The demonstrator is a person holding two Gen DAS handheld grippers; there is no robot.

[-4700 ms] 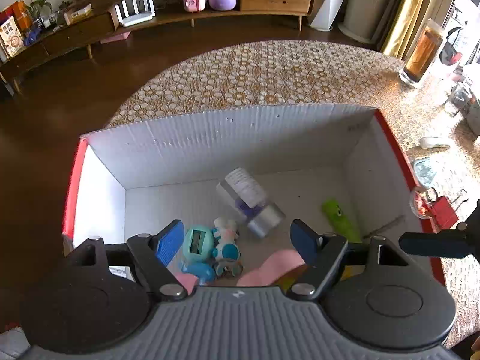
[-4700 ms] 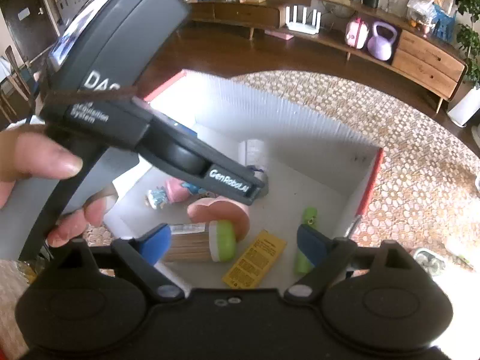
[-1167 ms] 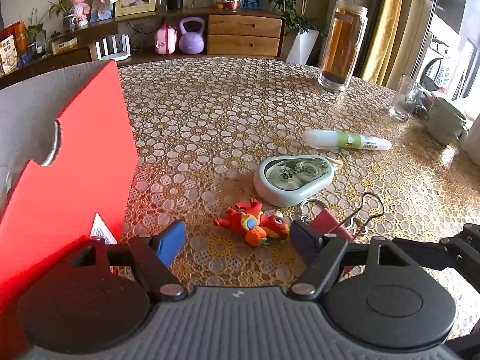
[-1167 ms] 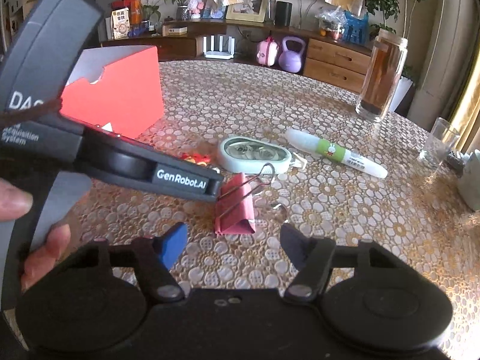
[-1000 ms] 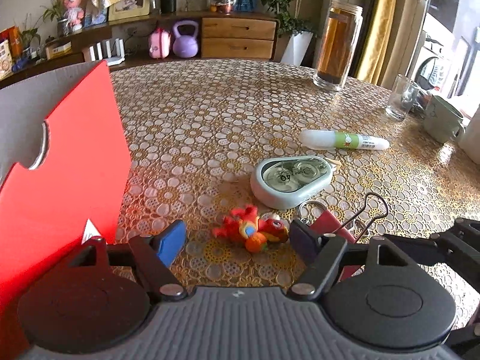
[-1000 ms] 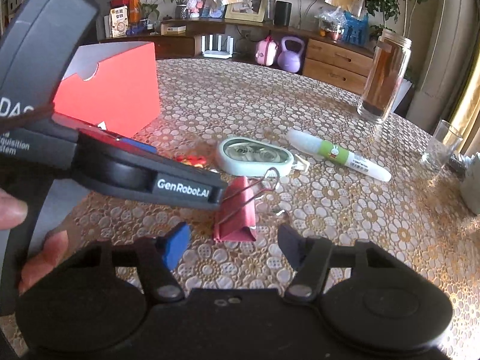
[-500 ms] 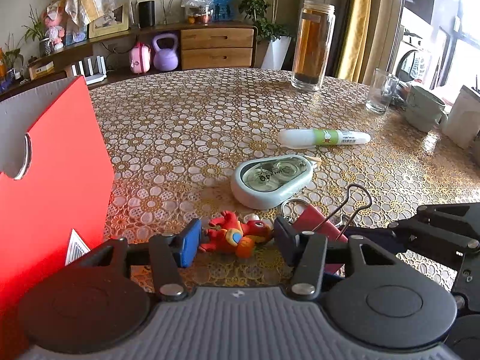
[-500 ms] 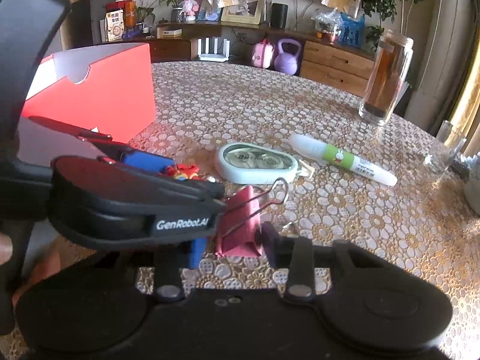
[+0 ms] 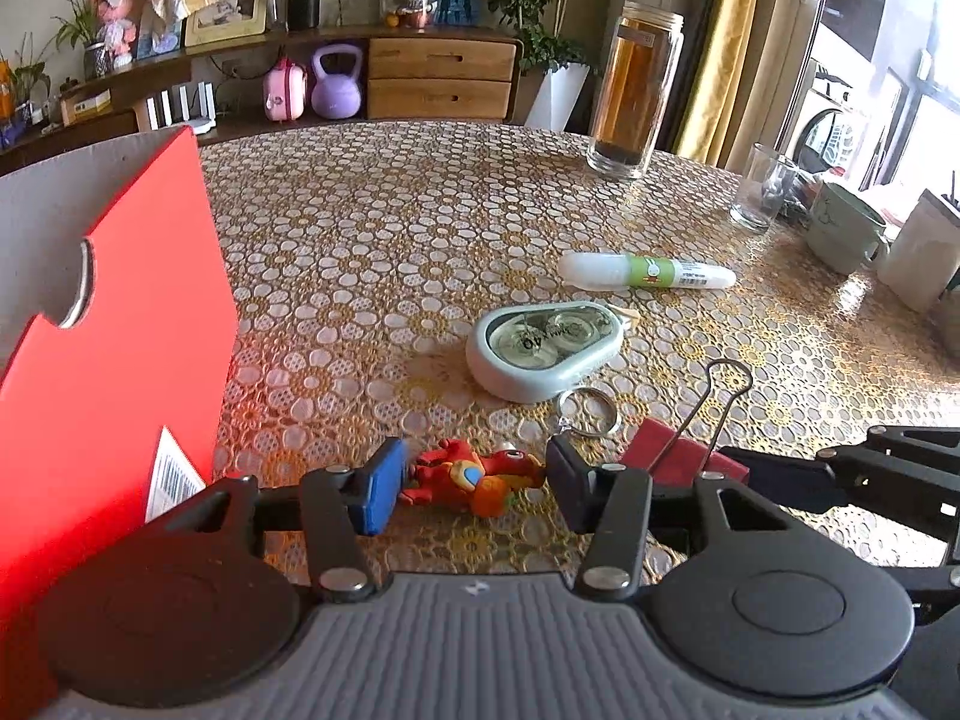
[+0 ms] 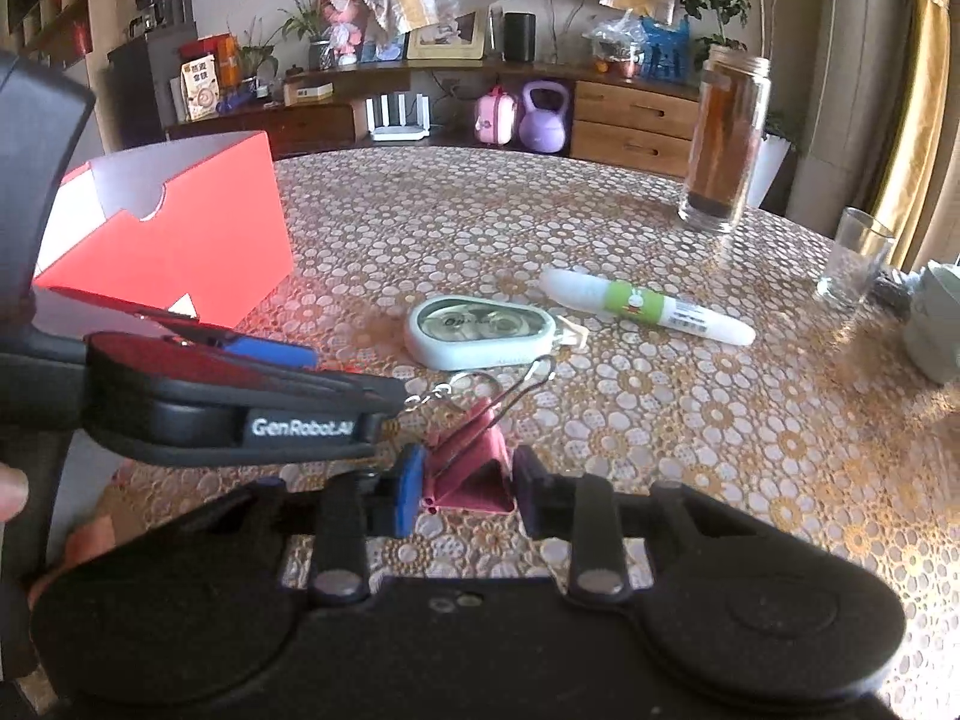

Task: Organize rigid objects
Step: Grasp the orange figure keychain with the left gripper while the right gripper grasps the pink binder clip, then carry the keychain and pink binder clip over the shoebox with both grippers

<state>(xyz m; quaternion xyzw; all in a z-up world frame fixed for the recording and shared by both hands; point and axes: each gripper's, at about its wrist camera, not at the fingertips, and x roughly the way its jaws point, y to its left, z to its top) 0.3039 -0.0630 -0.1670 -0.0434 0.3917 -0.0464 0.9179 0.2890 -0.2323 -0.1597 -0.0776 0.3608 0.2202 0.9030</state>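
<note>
My left gripper is shut on a small red and orange toy keychain that lies on the table, its key ring trailing to the right. My right gripper is shut on a pink binder clip resting on the table, just right of the left gripper. The clip also shows in the left wrist view. A mint correction tape dispenser and a white and green glue pen lie further back. The red cardboard box stands at the left.
A tall glass jar of brown liquid, a drinking glass, a green mug and a white container stand at the table's far right. The flower-patterned tablecloth covers the round table.
Both grippers came away from the box, dropped to the table and closed: the left on the toy keychain, the right on the binder clip.
</note>
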